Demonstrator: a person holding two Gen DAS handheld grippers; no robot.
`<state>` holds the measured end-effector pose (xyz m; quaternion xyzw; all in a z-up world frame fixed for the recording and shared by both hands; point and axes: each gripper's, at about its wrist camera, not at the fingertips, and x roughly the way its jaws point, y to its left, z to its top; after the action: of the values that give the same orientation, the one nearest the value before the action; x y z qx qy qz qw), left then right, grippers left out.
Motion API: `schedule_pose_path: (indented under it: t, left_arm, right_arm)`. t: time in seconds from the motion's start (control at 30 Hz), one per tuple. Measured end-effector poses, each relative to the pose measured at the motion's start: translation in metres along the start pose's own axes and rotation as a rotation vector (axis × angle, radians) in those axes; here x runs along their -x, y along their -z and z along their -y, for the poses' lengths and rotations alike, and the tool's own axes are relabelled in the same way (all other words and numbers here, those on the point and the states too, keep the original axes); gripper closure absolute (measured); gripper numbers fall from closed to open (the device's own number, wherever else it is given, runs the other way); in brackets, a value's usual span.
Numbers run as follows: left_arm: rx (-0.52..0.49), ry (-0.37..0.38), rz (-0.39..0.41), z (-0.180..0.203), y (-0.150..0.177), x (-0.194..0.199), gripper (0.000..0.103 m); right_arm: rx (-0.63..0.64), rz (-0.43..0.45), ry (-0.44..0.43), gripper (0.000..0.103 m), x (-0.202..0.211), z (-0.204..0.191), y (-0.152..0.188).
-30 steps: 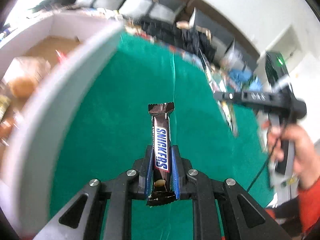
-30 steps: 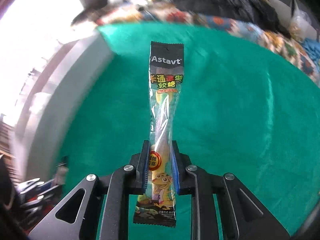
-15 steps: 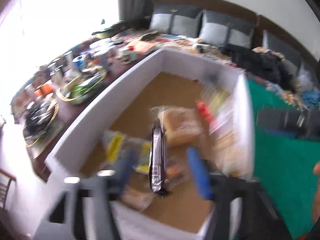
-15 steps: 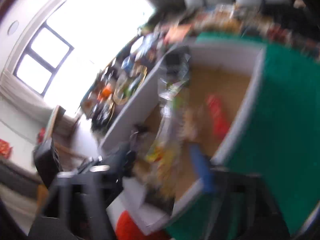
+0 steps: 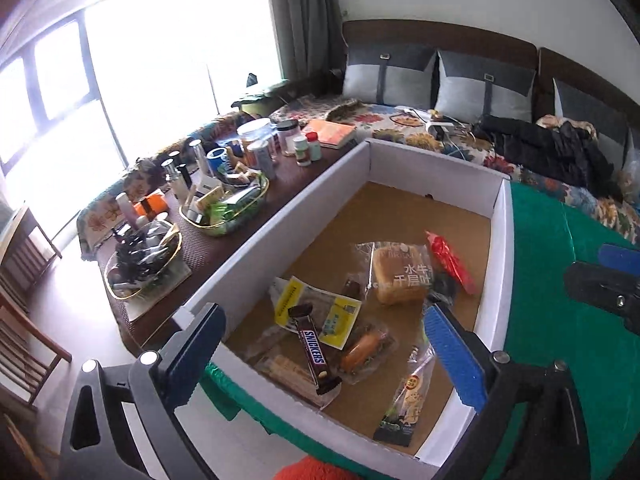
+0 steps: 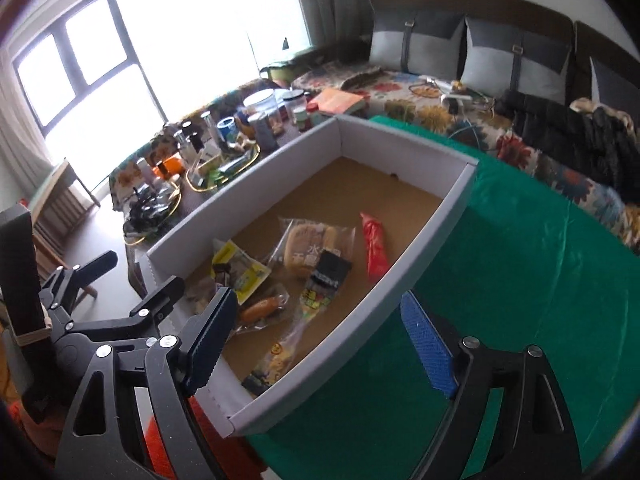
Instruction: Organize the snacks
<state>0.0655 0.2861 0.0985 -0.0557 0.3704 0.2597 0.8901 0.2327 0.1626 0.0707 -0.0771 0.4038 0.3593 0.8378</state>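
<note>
A white cardboard box (image 5: 502, 240) with a brown floor sits on the green cloth (image 5: 560, 320). In it lie a Snickers bar (image 5: 314, 350), a long gummy candy packet (image 5: 408, 396), a bread pack (image 5: 400, 276), a red packet (image 5: 450, 262), a yellow packet (image 5: 316, 312) and a sausage pack (image 5: 362, 350). My left gripper (image 5: 324, 344) is open and empty above the box's near end. My right gripper (image 6: 320, 336) is open and empty over the box's near right wall (image 6: 360, 344); the candy packet (image 6: 308, 312) lies below it.
A dark side table (image 5: 224, 240) left of the box holds jars, bottles and two gold-rimmed bowls. A sofa (image 5: 440, 80) with grey cushions and a dark jacket stands behind. The green cloth (image 6: 520, 280) stretches right of the box. A wooden chair (image 5: 24, 320) stands at far left.
Both grippers swung from over the green cloth to over the box. The left let go of the Snickers bar and the right let go of the candy packet; both lie in the box.
</note>
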Motion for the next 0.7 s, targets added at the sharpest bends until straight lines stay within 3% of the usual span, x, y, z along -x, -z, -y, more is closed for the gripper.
schedule_pose_path:
  t: [0.13,0.37,0.7]
  left_arm:
    - [0.016,-0.005,-0.004,-0.004,0.000,0.008,0.004]
    - [0.020,-0.095,0.027,-0.006,-0.002,0.024,0.004]
    - [0.042,-0.062,0.056,-0.014,-0.007,0.038,0.001]
  right_arm:
    - [0.008,0.009,0.017,0.017,0.008,-0.005,0.000]
    - [0.035,-0.002,0.052,0.017,0.016,-0.016,0.004]
    - [0.037,-0.001,0.100,0.017,0.026,-0.025,0.004]
